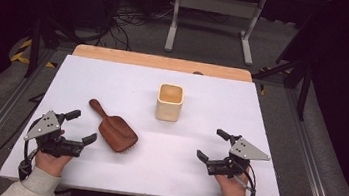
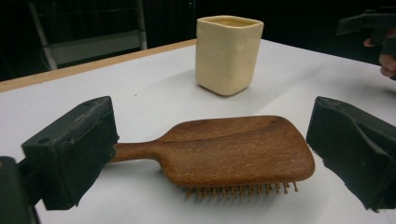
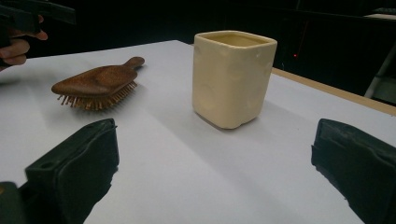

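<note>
Evidently we rest both grippers low on the counter point(image 1: 114, 78), fingers spread wide and empty: left gripper point(image 1: 80, 126) flanking the wooden hairbrush point(image 1: 113, 128), bristles down, right gripper point(image 1: 213, 144) facing the cream cup point(image 1: 169, 102) standing upright mid-counter.

I am reading no text, label, brand, number or sign anywhere in these views.
</note>
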